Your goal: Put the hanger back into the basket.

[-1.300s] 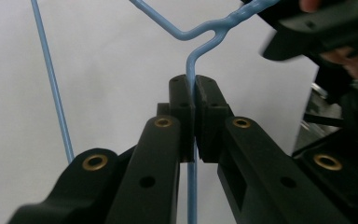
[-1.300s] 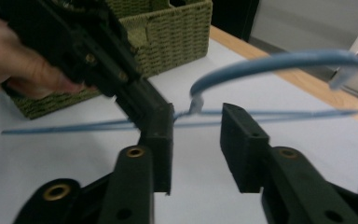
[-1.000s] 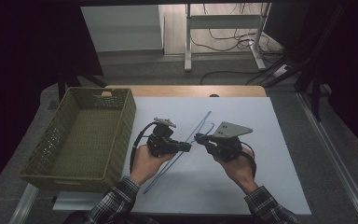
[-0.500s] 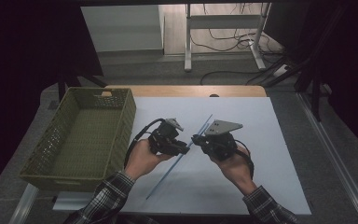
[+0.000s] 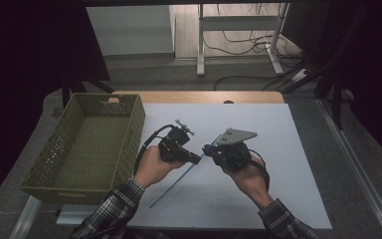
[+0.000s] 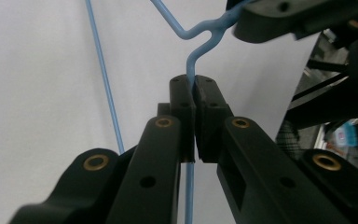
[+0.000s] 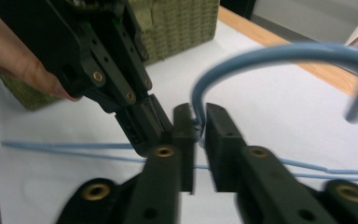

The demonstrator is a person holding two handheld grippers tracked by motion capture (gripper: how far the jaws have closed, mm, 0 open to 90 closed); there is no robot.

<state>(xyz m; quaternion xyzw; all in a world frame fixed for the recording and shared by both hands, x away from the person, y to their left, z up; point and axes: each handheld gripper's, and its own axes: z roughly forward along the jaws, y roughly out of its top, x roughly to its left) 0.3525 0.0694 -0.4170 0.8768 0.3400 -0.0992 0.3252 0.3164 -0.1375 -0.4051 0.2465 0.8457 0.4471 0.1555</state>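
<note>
Gripper positions in the high view: the left gripper (image 5: 195, 159) and the right gripper (image 5: 208, 148) meet tip to tip over the middle of the white tabletop (image 5: 278, 149), each carried by one hand. Between them runs a blue wire hanger (image 5: 179, 179), tilted so that its long side slants down toward the person. Holding it from two sides keeps the thin wire from swinging. A woven basket (image 5: 129, 124) stands on the left of the tabletop, just beside the left hand (image 5: 151, 167), and appears empty; it is a likely destination for the hanger.

Left gripper view: the jaws stand fully closed on the hanger wire (image 6: 190, 70) just below the twist at its neck. The wire passes between the pads and continues below them. A grip this close to the neck gives control over the hanger's tilt.

Right gripper view: the jaws have just been opening slightly, and a narrow gap shows between them. The base of the curved hook (image 7: 279, 53) sits in that gap. Whether the pads still press on it cannot be told. The left gripper (image 7: 142, 123) lies touching or just beside the right gripper's jaw.
</note>
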